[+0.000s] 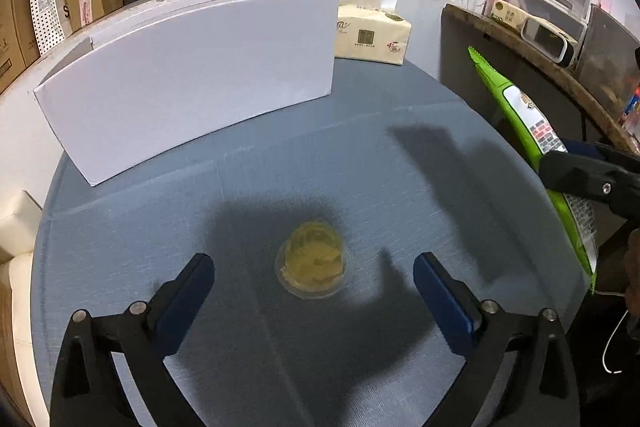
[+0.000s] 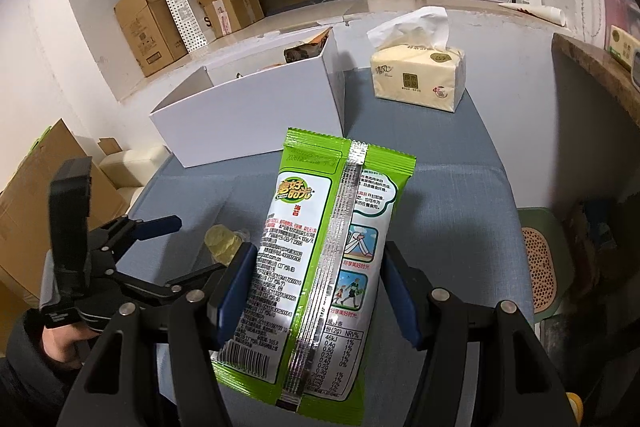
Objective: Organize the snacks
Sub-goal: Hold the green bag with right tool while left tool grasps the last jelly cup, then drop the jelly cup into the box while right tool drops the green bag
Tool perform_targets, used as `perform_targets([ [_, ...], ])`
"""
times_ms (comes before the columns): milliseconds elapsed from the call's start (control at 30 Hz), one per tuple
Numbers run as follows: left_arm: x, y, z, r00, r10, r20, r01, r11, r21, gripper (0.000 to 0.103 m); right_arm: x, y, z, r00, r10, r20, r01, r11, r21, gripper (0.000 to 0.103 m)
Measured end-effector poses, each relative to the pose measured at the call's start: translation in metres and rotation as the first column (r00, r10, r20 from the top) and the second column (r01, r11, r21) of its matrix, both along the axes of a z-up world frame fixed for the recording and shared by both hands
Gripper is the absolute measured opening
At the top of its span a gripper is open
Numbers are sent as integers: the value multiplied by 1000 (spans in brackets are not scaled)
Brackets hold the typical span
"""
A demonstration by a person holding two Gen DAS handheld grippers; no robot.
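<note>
The left claw [image 1: 314, 301] is held spread wide above the blue-covered surface [image 1: 360, 163], and nothing is gripped in it. The jelly cup [image 1: 311, 264] is seated upright on the surface, directly below and slightly ahead of the claw, centred between the two blue fingers [image 1: 188, 303] with clear space on either side. No pad is in contact with the cup.

The right claw [image 2: 316, 291] is pinched on the green snack packet [image 2: 320, 267], which is gripped across its width near its lower half. The packet's long axis is aligned forward with the claw, its top seal directed toward the white box [image 2: 248, 123]. The packet is carried clear of the surface.

The white box is placed along the far left portion of the surface, open at the top, with other items already visible inside. A tissue pack [image 2: 418, 77] is located beside it near the far edge.

The deciding relation is judged to be the box lying ahead and to the left of the held packet. The left claw is nearer the cup; the right claw is already loaded, so the packet is expected to be delivered to the box.
</note>
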State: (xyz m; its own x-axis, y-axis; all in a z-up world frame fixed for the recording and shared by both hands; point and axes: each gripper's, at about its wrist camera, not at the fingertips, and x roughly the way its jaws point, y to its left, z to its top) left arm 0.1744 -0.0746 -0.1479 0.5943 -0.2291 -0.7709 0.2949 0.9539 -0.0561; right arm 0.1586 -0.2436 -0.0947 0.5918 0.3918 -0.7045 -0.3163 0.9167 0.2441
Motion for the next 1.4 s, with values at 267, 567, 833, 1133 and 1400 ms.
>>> perform_targets([
  [267, -4, 9, 5, 1000, 7, 12, -7, 999, -54, 32, -1, 1, -3, 1000, 0, -7, 0, 1000, 2, 67],
  [567, -17, 28, 71, 978, 40, 204, -18, 994, -105, 32, 6, 13, 8, 999, 28, 21, -28, 1000, 9, 67],
  [833, 11, 64, 146, 929, 95, 357, -51, 990, -131, 32, 43, 48, 59, 989, 87, 121, -90, 996, 18, 67],
  [1133, 107, 101, 170, 926, 126, 355, -107, 992, -73, 32, 145, 100, 100, 982, 132, 131, -141, 988, 57, 67],
  [1400, 152, 120, 141, 943, 155, 294, -146, 988, -52, 32, 229, 139, 87, 985, 149, 90, -151, 989, 12, 68],
])
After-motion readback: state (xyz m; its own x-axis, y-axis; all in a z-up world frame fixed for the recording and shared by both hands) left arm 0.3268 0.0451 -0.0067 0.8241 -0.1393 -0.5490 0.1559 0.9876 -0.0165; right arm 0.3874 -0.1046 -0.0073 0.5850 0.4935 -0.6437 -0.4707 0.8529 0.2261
